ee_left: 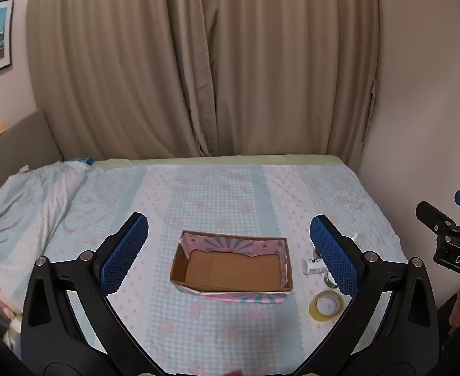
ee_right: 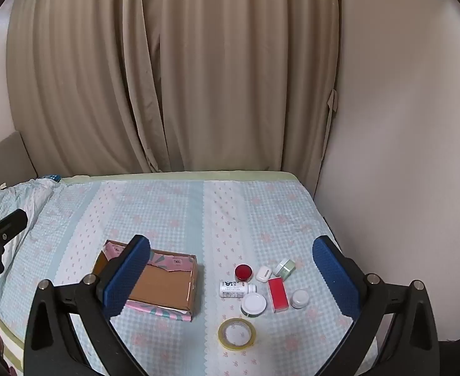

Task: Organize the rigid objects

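Observation:
An open empty cardboard box (ee_left: 233, 269) with pink patterned sides sits on the bed; it also shows in the right wrist view (ee_right: 164, 285). Right of it lie a yellow tape roll (ee_right: 237, 333), a white bottle on its side (ee_right: 234, 289), a red round lid (ee_right: 243, 272), a white earbud case (ee_right: 263, 274), a red box (ee_right: 278, 294), a white-lidded tin (ee_right: 253, 304) and two small jars (ee_right: 300, 298). My left gripper (ee_left: 230, 257) is open above the box. My right gripper (ee_right: 231, 279) is open above the objects.
The bed has a blue checked sheet (ee_right: 173, 213) with a crumpled quilt (ee_left: 26, 200) at the left. Beige curtains (ee_left: 198, 62) hang behind. A wall (ee_right: 402, 125) runs along the bed's right edge. The tape roll (ee_left: 326, 306) also shows beside the left gripper's right finger.

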Action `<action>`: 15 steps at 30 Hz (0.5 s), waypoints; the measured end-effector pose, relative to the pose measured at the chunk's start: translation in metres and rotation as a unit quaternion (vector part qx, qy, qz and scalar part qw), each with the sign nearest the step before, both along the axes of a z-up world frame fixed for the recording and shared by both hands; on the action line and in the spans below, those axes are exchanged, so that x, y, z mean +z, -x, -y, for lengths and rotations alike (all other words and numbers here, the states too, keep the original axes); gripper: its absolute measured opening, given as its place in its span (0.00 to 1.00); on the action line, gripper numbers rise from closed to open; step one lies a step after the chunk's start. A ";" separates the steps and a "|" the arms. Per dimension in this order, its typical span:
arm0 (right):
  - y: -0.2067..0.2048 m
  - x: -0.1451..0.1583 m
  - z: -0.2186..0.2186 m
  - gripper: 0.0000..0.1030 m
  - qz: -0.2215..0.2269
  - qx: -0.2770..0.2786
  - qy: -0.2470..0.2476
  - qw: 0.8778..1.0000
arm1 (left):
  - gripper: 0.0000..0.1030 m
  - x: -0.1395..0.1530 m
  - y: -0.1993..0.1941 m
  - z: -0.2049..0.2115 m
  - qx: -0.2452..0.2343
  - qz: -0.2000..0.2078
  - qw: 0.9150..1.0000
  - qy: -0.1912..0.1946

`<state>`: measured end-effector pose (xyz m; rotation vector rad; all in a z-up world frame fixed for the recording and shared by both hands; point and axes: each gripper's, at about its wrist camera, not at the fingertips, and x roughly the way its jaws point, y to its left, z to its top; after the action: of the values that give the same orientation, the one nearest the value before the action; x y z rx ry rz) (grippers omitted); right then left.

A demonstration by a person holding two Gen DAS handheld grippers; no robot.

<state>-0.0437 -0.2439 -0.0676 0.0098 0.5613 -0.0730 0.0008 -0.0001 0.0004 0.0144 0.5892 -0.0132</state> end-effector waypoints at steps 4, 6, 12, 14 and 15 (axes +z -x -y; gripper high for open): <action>0.000 -0.001 0.000 1.00 0.003 0.001 -0.002 1.000 | 1.00 -0.002 0.004 0.000 0.002 0.006 1.000 0.000; -0.001 -0.002 0.000 1.00 0.002 0.001 -0.001 1.000 | 1.00 -0.003 0.008 0.003 0.001 0.011 1.000 0.002; -0.013 0.003 -0.007 1.00 0.004 -0.002 0.004 1.000 | 1.00 -0.008 0.000 0.002 -0.006 0.008 1.000 0.004; -0.017 0.006 -0.009 1.00 0.005 -0.003 0.007 1.000 | 1.00 -0.006 -0.001 0.000 -0.006 0.008 1.000 0.006; -0.016 0.007 -0.009 1.00 0.006 -0.004 0.008 1.000 | 1.00 -0.005 -0.001 0.000 -0.007 0.008 1.000 0.005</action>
<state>-0.0275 -0.2350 -0.0604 -0.0023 0.5484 -0.0853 0.0014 -0.0002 -0.0048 0.0087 0.5726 -0.0290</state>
